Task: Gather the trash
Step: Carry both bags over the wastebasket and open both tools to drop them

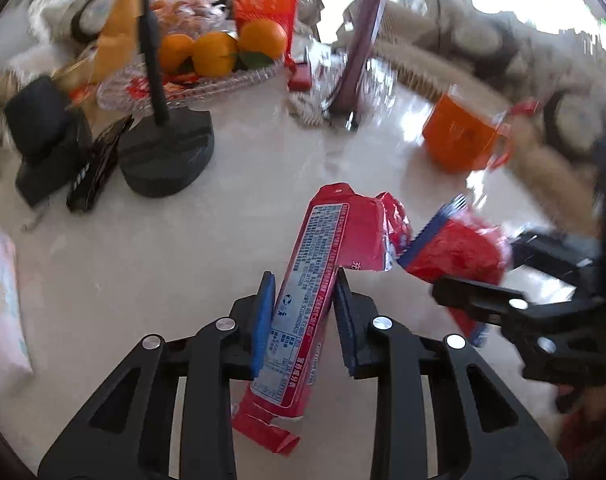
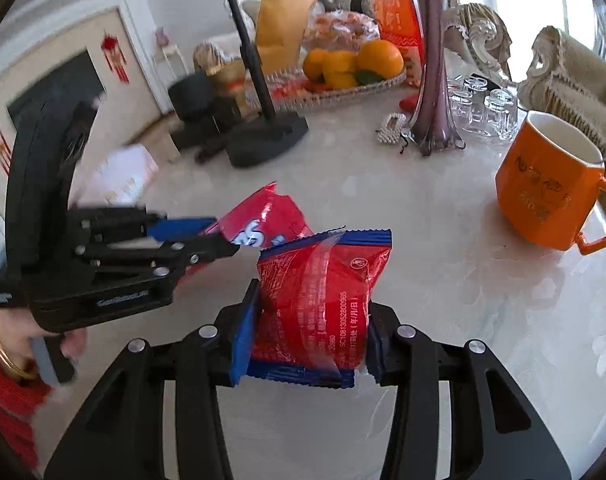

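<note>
The left tongs (image 1: 303, 304) are clamped on a long red wrapper (image 1: 307, 280), its long axis pointing away, above the counter (image 1: 183, 240). The right tongs (image 2: 307, 320) pinch a red-and-blue packet (image 2: 319, 300), upright, near the orange mug (image 2: 543, 196).

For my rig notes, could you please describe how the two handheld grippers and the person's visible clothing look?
Both the left gripper and right gripper are black linkage frames with silver rivets and blue finger pads. The person wears a red sleeve and a gold bangle.
</note>
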`<control>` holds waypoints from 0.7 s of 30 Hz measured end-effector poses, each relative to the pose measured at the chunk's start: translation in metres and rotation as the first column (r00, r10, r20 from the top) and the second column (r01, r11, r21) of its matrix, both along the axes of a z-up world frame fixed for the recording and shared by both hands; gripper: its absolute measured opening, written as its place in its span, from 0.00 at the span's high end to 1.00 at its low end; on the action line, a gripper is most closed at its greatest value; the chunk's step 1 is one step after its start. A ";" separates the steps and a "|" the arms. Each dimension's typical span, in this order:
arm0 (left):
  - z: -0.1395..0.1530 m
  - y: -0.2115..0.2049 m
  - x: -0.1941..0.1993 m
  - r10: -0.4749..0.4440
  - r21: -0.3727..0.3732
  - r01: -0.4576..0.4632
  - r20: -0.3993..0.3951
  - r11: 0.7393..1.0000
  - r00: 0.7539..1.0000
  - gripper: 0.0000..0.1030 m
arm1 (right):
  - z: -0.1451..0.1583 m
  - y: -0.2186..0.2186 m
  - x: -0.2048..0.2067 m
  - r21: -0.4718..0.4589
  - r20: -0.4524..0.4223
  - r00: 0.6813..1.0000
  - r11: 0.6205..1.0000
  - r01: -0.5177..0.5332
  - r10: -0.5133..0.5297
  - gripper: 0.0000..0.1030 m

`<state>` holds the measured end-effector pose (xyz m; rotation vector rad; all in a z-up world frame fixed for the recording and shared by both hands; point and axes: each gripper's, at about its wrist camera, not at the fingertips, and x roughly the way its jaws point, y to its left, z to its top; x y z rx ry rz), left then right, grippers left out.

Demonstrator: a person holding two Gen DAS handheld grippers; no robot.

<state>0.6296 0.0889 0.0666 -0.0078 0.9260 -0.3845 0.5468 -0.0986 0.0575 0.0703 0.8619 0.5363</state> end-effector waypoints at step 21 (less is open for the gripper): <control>0.017 0.004 -0.465 0.136 -0.163 -0.127 0.045 0.978 0.990 0.72 | 0.051 -0.096 -0.386 0.147 0.137 0.990 0.989 -0.033 0.013 0.58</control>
